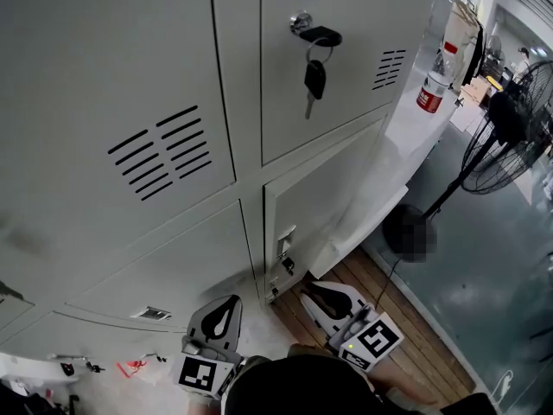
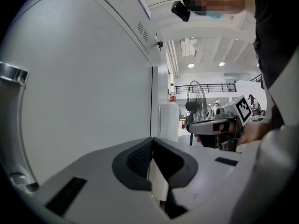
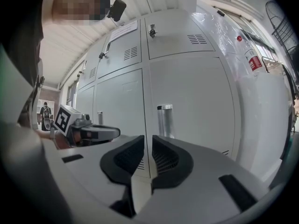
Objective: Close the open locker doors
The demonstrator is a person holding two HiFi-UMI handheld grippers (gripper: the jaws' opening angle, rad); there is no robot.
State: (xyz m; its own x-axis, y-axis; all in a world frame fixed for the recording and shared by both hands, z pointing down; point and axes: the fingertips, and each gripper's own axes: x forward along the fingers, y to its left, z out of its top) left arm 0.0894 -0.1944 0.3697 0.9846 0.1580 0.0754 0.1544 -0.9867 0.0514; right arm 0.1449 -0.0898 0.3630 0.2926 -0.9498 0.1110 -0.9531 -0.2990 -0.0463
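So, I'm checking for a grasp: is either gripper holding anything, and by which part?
Nothing is held. On the left gripper the jaws meet on nothing; on the right gripper they stand slightly apart, empty.

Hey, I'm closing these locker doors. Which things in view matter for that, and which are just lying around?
For the job: locker doors, left tool, right tool.

Just lying about: hanging keys, standing fan, red-and-white canister.

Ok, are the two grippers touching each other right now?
Apart. The head view shows the left gripper and the right gripper side by side with a clear gap between them.
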